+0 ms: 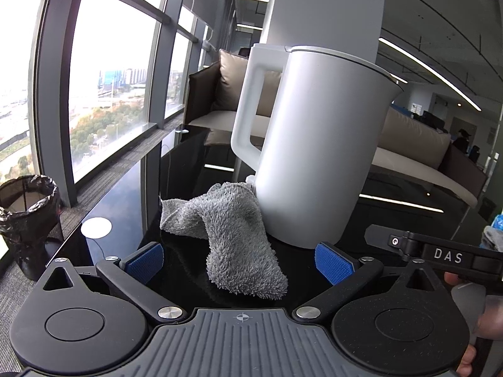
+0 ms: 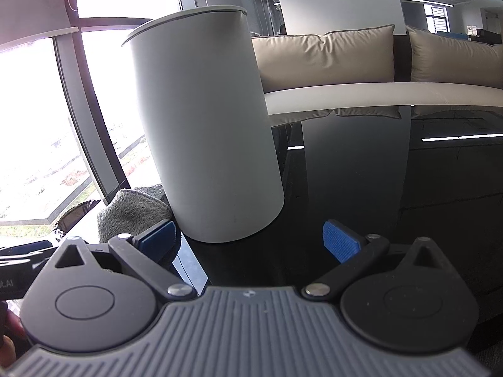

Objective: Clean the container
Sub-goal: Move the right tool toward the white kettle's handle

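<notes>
Black glossy table [image 1: 132, 194]: its left edge runs close past the left gripper [image 1: 239, 262], floor and window wall beyond it; ahead of the right gripper [image 2: 248, 240] the tabletop lies bare to the far edge, on the right side. Left gripper: jaws spread wide, blue pads [image 1: 146, 259] apart, nothing clamped; a grey fleecy cloth [image 1: 232, 235] lies crumpled on the table between and just ahead of the fingers, touching neither pad visibly. Cloth's far end rests against the base of the white kettle [image 1: 311, 144]. Kettle: upright on the table, lid on, handle turned to the window side, spout to the other; it stands just ahead of both grippers and blocks the way forward. Right gripper: jaws likewise wide, holding nothing; its left pad [image 2: 157, 235] sits near the kettle's foot, cloth [image 2: 132, 210] just beside it. Bin with black liner [image 1: 26, 220]: on the floor off the table's left edge. White round disc [image 1: 96, 227]: on the table near that edge. Beyond the table: sofa with tan cushions [image 2: 323, 56], white column [image 1: 327, 9], window glazing [image 1: 113, 78].
</notes>
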### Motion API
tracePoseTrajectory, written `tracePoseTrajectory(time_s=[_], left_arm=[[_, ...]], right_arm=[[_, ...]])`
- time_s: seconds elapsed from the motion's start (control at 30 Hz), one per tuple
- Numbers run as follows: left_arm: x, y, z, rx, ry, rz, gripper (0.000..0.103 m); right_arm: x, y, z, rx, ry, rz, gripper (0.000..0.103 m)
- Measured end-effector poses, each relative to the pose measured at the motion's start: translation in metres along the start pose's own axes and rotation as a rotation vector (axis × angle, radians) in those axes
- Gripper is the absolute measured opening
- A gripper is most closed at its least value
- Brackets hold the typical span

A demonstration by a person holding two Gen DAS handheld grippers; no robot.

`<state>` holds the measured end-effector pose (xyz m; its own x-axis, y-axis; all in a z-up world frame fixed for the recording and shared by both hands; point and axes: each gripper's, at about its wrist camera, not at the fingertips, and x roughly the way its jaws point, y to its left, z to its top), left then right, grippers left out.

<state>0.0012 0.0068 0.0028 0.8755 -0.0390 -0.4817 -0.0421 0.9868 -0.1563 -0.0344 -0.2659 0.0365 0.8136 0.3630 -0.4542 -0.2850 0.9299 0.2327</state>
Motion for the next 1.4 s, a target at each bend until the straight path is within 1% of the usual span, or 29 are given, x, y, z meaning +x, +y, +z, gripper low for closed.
tracePoseTrajectory(time_s=[0.27, 0.43, 0.53, 0.63, 0.77, 0.87, 1.07, 1.2, 1.3, 1.4], left_arm=[[0.005, 0.005, 0.002, -0.026, 0.032, -0.016, 0.102], [0.008, 0.008, 0.003, -0.045, 0.049, -0.026, 0.102], [0.009, 0.007, 0.003, -0.039, 0.055, -0.028, 0.102], [0.011, 0.005, 0.003, -0.032, 0.062, -0.03, 0.102], [0.012, 0.003, 0.003, -0.023, 0.068, -0.032, 0.102], [0.012, 0.001, 0.002, -0.018, 0.072, -0.034, 0.102], [0.014, -0.001, 0.001, -0.008, 0.079, -0.034, 0.102], [0.015, 0.001, 0.001, -0.015, 0.08, -0.036, 0.102], [0.014, 0.002, 0.002, -0.021, 0.082, -0.037, 0.102], [0.015, 0.002, 0.002, -0.021, 0.086, -0.041, 0.102]], right_arm=[[0.036, 0.006, 0.017, -0.063, 0.021, 0.04, 0.102], [0.053, 0.012, 0.021, -0.095, 0.037, 0.063, 0.102], [0.061, 0.018, 0.024, -0.122, 0.039, 0.058, 0.102], [0.07, 0.02, 0.028, -0.134, 0.049, 0.034, 0.102], [0.079, 0.019, 0.028, -0.119, 0.065, 0.016, 0.102], [0.084, 0.017, 0.031, -0.098, 0.072, 0.031, 0.102], [0.09, 0.014, 0.033, -0.114, 0.071, 0.051, 0.102], [0.093, 0.007, 0.037, -0.092, 0.087, 0.063, 0.102], [0.094, 0.0, 0.042, -0.069, 0.097, 0.038, 0.102], [0.098, -0.011, 0.048, -0.036, 0.091, -0.006, 0.102]])
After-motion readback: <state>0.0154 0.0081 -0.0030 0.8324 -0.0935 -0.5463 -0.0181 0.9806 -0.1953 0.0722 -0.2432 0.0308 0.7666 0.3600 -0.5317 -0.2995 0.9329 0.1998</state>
